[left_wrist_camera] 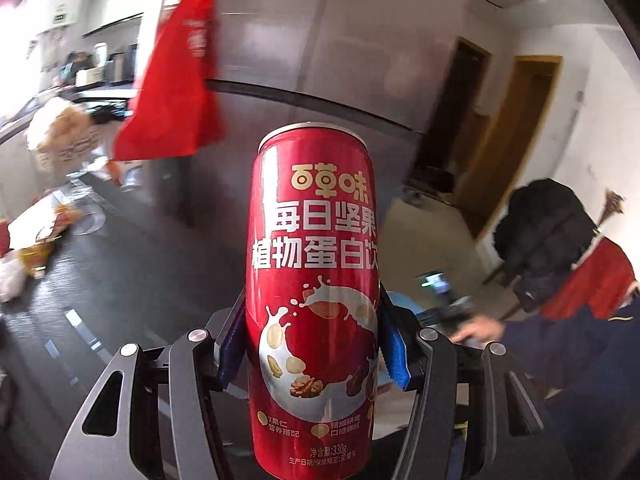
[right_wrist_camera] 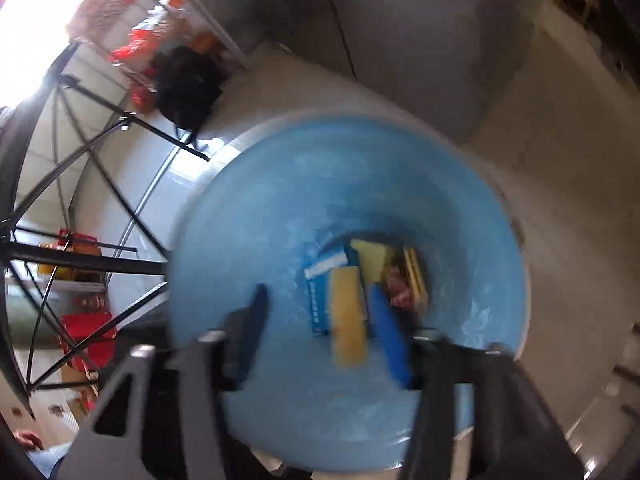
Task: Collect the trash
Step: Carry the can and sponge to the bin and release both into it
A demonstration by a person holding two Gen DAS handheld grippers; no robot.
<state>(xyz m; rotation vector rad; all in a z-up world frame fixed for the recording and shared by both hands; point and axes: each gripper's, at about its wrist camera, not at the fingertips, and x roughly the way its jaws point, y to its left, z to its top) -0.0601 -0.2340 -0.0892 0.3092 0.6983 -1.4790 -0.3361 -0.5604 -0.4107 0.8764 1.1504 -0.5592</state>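
My left gripper [left_wrist_camera: 312,344] is shut on a tall red drink can [left_wrist_camera: 312,280] with white Chinese lettering, held upright in the air. My right gripper [right_wrist_camera: 320,324] is open and empty, and points down into a bin lined with a blue bag [right_wrist_camera: 248,216]. At the bin's bottom lie a yellow box [right_wrist_camera: 348,316], a blue-and-white carton [right_wrist_camera: 320,280] and other wrappers [right_wrist_camera: 400,284]. The right wrist view is blurred by motion.
A dark table [left_wrist_camera: 120,264] at left carries wrappers and bags [left_wrist_camera: 36,248]. A red bag [left_wrist_camera: 180,72] hangs near a grey fridge [left_wrist_camera: 360,40]. A person in a black hood [left_wrist_camera: 548,240] is at right. Black stand legs [right_wrist_camera: 80,184] and red boxes [right_wrist_camera: 88,328] stand left of the bin.
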